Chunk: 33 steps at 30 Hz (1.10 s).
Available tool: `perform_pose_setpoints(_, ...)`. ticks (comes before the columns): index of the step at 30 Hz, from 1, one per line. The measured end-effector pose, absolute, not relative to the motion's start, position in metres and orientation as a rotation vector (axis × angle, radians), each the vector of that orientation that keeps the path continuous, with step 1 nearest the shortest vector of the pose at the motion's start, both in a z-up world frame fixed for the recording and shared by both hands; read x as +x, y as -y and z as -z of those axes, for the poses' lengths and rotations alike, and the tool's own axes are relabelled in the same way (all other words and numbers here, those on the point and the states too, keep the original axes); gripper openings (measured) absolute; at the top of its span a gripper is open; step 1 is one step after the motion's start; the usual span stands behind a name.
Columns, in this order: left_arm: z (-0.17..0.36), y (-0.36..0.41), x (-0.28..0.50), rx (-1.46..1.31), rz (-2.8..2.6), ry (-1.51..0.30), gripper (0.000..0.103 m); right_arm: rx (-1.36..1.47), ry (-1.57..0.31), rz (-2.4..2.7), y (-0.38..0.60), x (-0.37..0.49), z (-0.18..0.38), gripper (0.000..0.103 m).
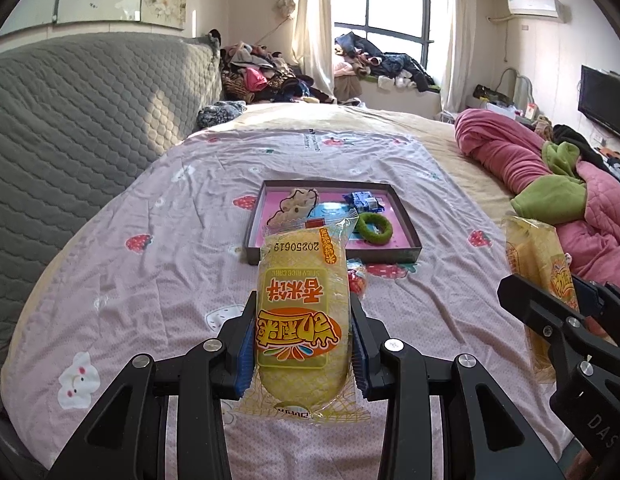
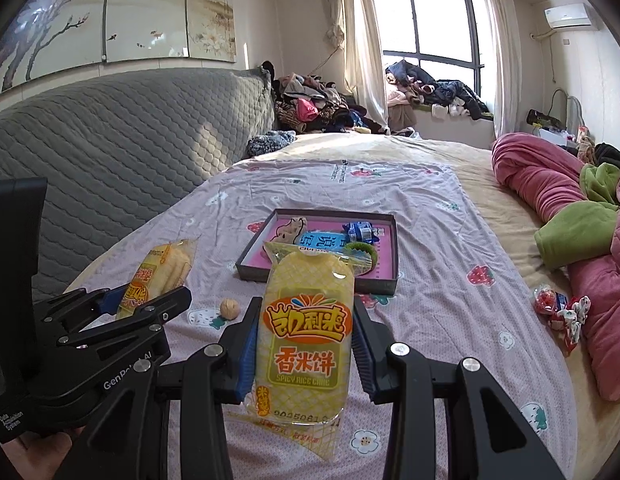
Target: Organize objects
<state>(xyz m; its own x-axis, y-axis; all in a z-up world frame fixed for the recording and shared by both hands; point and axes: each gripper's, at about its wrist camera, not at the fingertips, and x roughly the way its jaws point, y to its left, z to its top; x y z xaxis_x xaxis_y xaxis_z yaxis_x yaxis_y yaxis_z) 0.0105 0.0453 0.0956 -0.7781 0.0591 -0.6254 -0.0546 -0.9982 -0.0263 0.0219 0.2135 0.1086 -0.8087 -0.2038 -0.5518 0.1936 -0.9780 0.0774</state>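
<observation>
The left gripper (image 1: 303, 344) pinched a yellow rice-cake packet (image 1: 301, 312) across its width, blue pads (image 1: 245, 356) pressed on both long edges, the print upside down to the camera. The right gripper (image 2: 305, 352) was closed on a second packet (image 2: 305, 332) in the same way, print upright. Each was held above the bed (image 1: 149, 280), lengthwise along the fingers.

By the look of them, the packets were light, with slick, crinkly film around a stiff but brittle cake. A hard squeeze could crack it, and a hold on the loose sealed ends would let the film slip. The mid-body pinch across the cake's edges seemed the soundest place.

At twelve o'clock from both grippers lay the tray (image 1: 406, 216), its near wall just past the packet tips. Inside were a cracker (image 1: 295, 204) toward ten o'clock, a blue wrapper (image 1: 364, 202) at one, and a green ring (image 1: 374, 230) at four. A walnut (image 2: 229, 307) sat on the bed at ten o'clock of the right gripper. A red sweet (image 1: 356, 280) lay just before the tray.
</observation>
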Motion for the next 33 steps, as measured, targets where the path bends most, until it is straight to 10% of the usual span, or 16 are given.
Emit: perform_pose_setpoints(33,-0.118,-0.044,-0.009,-0.950,-2.929,-0.001,0.040,0.781,0.051,2.845,-0.215,0.008,-0.128,0.041)
